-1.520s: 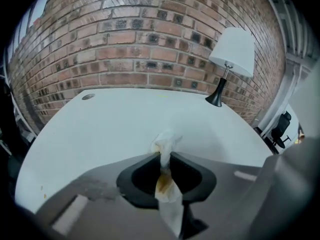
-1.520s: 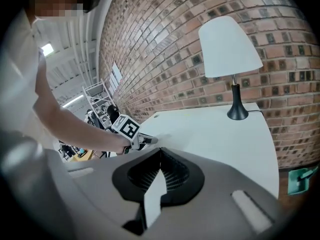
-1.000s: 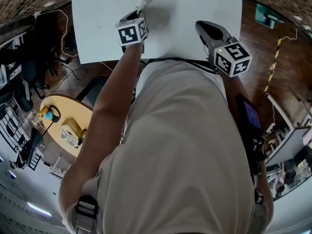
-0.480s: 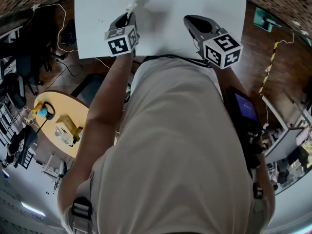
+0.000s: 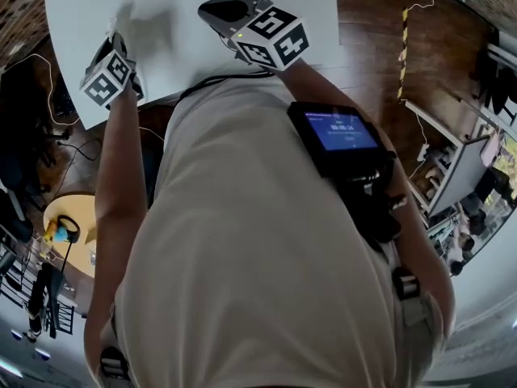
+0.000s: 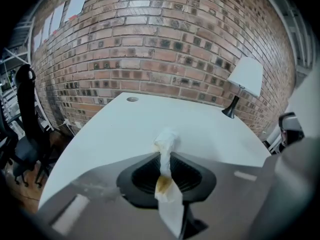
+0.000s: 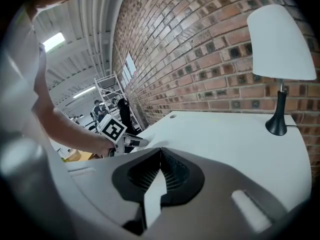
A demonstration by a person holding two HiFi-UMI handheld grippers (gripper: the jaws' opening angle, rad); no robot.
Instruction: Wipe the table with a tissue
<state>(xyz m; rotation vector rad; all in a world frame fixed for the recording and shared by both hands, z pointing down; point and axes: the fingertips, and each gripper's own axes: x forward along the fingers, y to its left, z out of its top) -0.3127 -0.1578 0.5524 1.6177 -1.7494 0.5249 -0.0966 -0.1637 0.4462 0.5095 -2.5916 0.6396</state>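
Holds a white tissue [image 6: 166, 139] in the left gripper [image 6: 165, 156], with the jaws drawn in to a narrow gap and pressed on its twisted middle. Shows a crumpled wad poking out past the tips, and a flat tail with a brownish stain running back between the jaws toward the camera. Keeps the wad over the white table [image 6: 115, 134], near its front edge; cannot tell whether it touches the surface. From the head view, places this gripper at the table's near left corner, marker cube [image 5: 107, 79] toward the person. From the right gripper view, shows it low at the left by the table edge, on a bare forearm.

Brings the right gripper [image 7: 160, 150] over the table further right, well apart from the left one. Jaws shut tip to tip, with nothing between them.

Farther out on the table: a round hole [image 6: 132, 99] near the back edge and a lamp [image 6: 244, 78] with a white shade on a dark stem at the back right corner. Behind the table, a brick wall [image 6: 165, 39]. Off to the left, a dark chair [image 6: 24, 119]. On the person's right side, a lit screen [image 5: 341, 130].
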